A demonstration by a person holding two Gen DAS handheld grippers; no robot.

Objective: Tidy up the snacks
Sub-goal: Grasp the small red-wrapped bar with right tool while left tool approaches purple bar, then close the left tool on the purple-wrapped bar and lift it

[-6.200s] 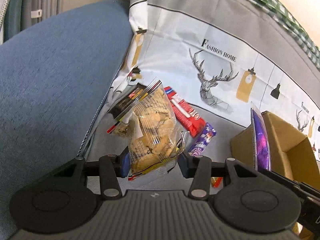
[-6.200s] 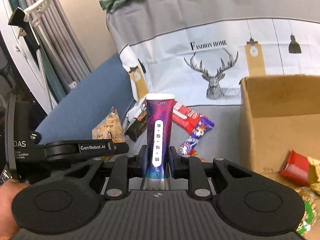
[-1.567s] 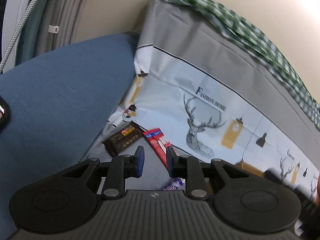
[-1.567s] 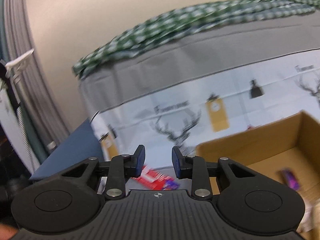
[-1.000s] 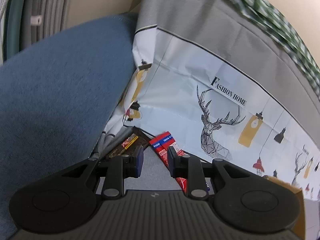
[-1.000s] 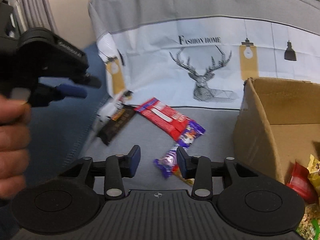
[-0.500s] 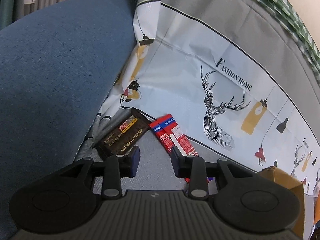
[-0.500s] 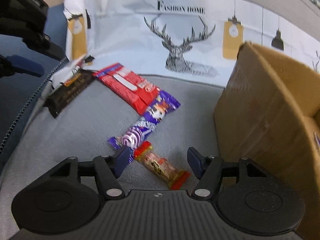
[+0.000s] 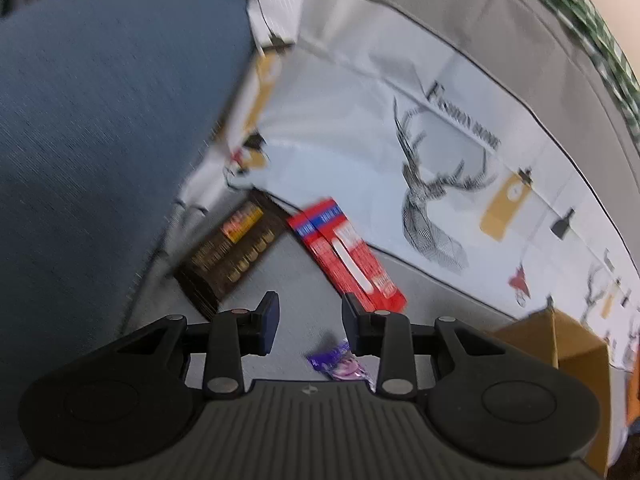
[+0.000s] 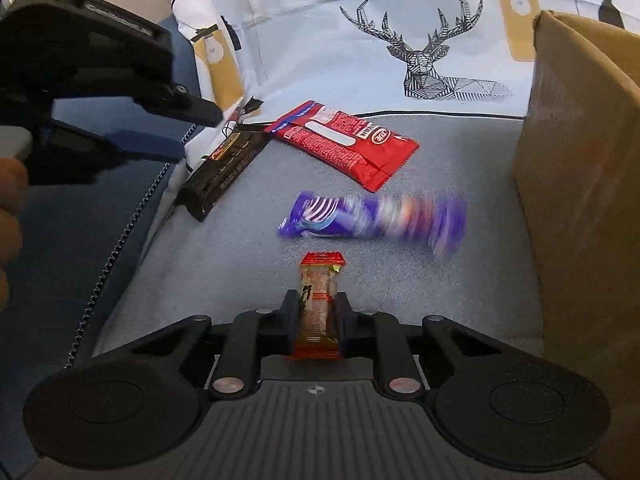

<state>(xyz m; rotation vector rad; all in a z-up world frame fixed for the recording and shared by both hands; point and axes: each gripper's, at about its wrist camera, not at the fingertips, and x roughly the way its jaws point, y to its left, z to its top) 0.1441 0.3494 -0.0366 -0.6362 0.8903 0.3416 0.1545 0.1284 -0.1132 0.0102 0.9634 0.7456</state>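
Your right gripper [image 10: 317, 307] is clamping a small red-and-clear snack packet [image 10: 319, 301] between its fingers [image 10: 291, 312], with the packet standing upright and its red top end pointing forward, away from the camera. You are holding it just above the grey seat cushion [image 10: 224, 264]. Ahead of it, a purple wrapped candy bar [image 10: 372, 218] is lying crosswise on the cushion and looking smeared with motion blur. Beyond that, a red flat packet [image 10: 344, 142] is lying near the base of the deer-print cloth [image 10: 360, 40], and a dark brown chocolate bar [image 10: 224, 168] is lying just to its left, by the seam of the blue cushion [image 10: 80, 220]. The cardboard box [image 10: 580, 184] is standing at the right edge of the cushion.

Your left gripper [image 9: 308, 318] is hanging over the same cushion with its fingers [image 9: 269, 322] spread apart and nothing between them. In its blurred view, the chocolate bar [image 9: 230, 254] and the red packet [image 9: 346, 252] are lying ahead of the fingers, one end of the purple bar [image 9: 340, 364] is peeking out close beneath the right finger, and a corner of the box [image 9: 560, 344] is showing at the lower right. From the right wrist view, your left gripper [image 10: 176, 132] is hovering at the upper left, above the blue cushion.
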